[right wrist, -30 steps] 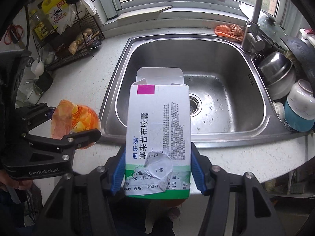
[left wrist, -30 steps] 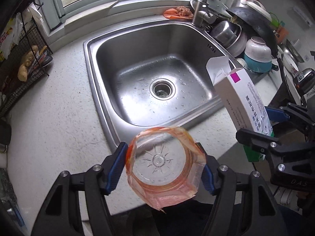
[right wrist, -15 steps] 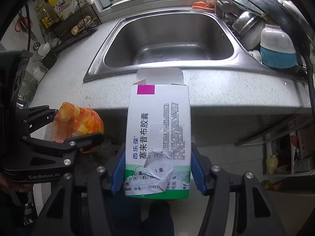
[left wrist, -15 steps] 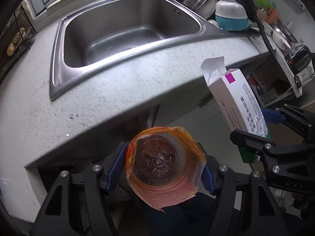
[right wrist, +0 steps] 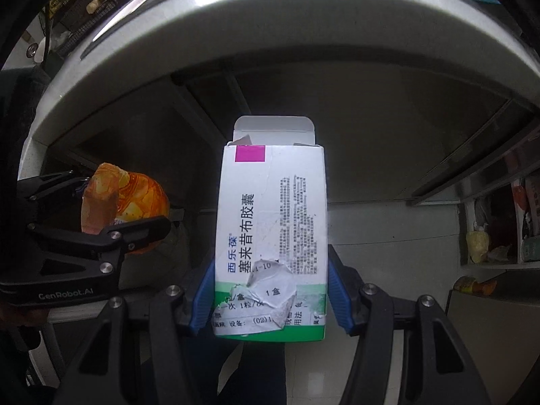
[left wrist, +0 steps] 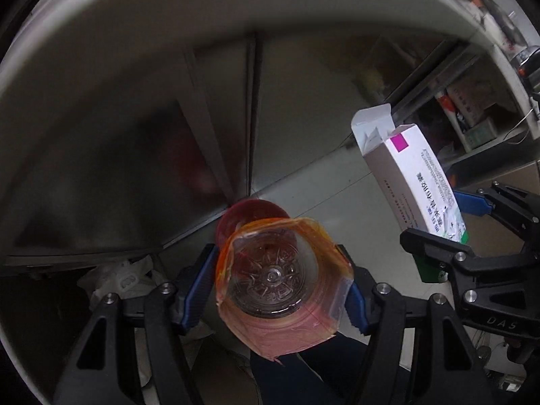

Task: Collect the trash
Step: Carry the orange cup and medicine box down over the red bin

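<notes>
My left gripper point(left wrist: 281, 285) is shut on a clear plastic bottle with an orange label point(left wrist: 280, 280), seen bottom-on between the blue pads. In the right wrist view the same bottle point(right wrist: 125, 206) shows at the left in the left gripper point(right wrist: 84, 222). My right gripper point(right wrist: 270, 290) is shut on a white medicine box point(right wrist: 273, 233) with a magenta square, a green base, a torn label and an open top flap. That box point(left wrist: 411, 182) also appears at the right of the left wrist view. Both grippers point steeply down, below the counter's edge.
The pale countertop edge point(right wrist: 270, 50) arcs overhead. Dark cabinet doors point(left wrist: 152, 135) stand ahead, with tiled floor point(right wrist: 388, 222) below. A red round thing point(left wrist: 249, 216) lies behind the bottle and white crumpled plastic point(left wrist: 118, 280) to its left. Cluttered shelves point(right wrist: 499, 233) stand at the right.
Both grippers have dropped from above the sink to below the counter's edge, still holding the bottle and the box. The sink has left view; cabinet doors and floor now fill it.
</notes>
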The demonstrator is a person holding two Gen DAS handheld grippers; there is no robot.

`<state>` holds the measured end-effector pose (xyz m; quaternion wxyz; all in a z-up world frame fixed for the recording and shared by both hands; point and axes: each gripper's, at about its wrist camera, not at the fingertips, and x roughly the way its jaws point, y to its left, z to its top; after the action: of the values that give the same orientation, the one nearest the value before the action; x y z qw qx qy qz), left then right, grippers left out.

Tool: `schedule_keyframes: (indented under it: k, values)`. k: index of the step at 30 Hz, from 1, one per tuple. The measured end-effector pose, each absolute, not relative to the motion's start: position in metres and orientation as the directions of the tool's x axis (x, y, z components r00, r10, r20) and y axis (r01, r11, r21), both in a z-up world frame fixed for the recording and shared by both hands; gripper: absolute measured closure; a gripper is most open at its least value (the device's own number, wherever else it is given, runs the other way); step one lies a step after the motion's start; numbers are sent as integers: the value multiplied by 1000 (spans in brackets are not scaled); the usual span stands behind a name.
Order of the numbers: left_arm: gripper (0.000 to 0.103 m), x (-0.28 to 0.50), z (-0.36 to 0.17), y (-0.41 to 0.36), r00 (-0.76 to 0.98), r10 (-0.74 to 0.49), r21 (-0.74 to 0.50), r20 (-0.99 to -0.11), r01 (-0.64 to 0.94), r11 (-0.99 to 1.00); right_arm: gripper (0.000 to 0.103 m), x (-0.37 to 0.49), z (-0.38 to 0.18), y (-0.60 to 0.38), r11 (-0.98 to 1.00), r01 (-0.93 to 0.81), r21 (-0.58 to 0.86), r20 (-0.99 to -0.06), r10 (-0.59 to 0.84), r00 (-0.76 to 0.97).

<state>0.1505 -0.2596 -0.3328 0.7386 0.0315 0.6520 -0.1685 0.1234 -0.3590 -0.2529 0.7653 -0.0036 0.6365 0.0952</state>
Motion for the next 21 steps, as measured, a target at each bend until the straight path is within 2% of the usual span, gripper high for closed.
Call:
schedule_keyframes:
  k: [7,16,17,18,19,21]
  values:
    - [38,155,-427,-260,73,-214,-185,-974,281,942,47,123,-347,-368,983,-149,105,-982,125,138]
    - [36,149,-470,-258,68,-232,-205,-970,276,939,47,131,-406,-366,988,-126,91,-987,106,122]
    - [34,150,-472,-258,66,-239,-213,-969,271,939,47,130,-409,-369,988,-124,89,-987,104,122]
    - [22,150,-473,-256,69,-243,-217,-967,266,939,47,130,-411,-370,989,-119,86,-988,101,120]
    - [16,151,-472,-256,73,-240,-214,-968,255,943,47,128,-413,-370,990,-115,86,-988,99,117]
    - [16,150,-470,-257,76,-248,-223,-966,241,944,47,125,-413,-369,990,-109,87,-989,99,112]
